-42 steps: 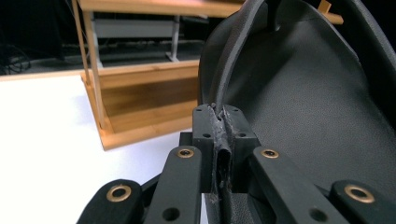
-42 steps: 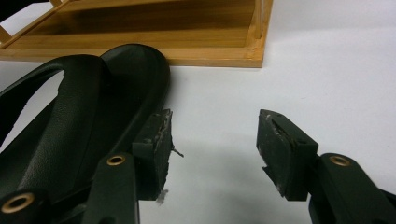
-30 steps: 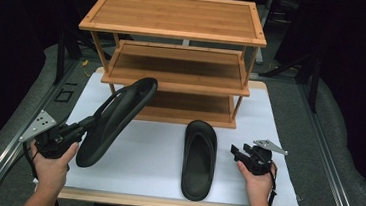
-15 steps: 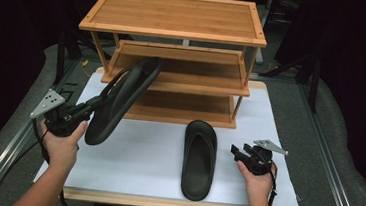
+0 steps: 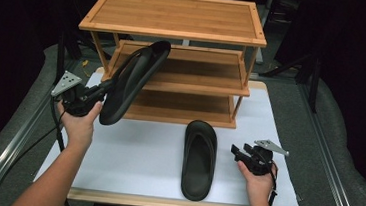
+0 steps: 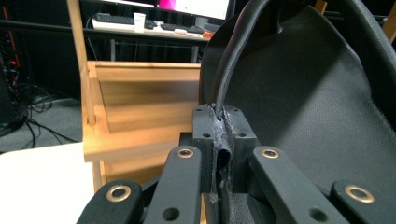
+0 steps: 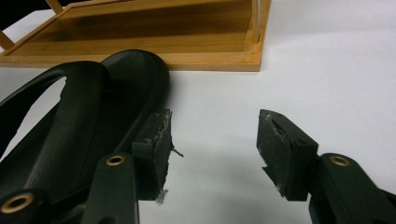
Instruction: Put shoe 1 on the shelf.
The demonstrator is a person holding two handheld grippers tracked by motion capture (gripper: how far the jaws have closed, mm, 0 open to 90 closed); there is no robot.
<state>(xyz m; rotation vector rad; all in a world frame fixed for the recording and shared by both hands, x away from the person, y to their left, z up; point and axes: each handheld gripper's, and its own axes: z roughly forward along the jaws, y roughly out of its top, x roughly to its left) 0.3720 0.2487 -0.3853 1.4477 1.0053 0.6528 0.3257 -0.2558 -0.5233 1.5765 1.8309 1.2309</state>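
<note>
Above the left side of the table (image 5: 141,154), you held one black sandal (image 5: 133,81) in the air with your left gripper (image 5: 91,99), its pads pressed together on the sandal's rim at the heel end. The sandal's long axis ran up and away from that gripper, toe end pointing at the wooden rack (image 5: 177,32) and level with the left part of its middle shelf (image 5: 192,86). Judging from that line, the coming move turned on pushing the sandal forward along its own length onto that shelf, clearing the rack's left post. The second sandal (image 5: 199,159) lay flat on the table in front of the rack, long axis running from you toward it, just left of your right gripper (image 5: 241,152), which rested low with its jaws spread and nothing between them; that hand was much the nearer one to it. The left gripper view showed what the high view could not: the pads (image 6: 208,130) clamped tight on a thin edge of the sandal (image 6: 303,93), with the shelf's edge close behind. The right gripper view showed the lying sandal (image 7: 84,121) just beside the left-hand pad (image 7: 154,149), whether touching you could not tell from it.
</note>
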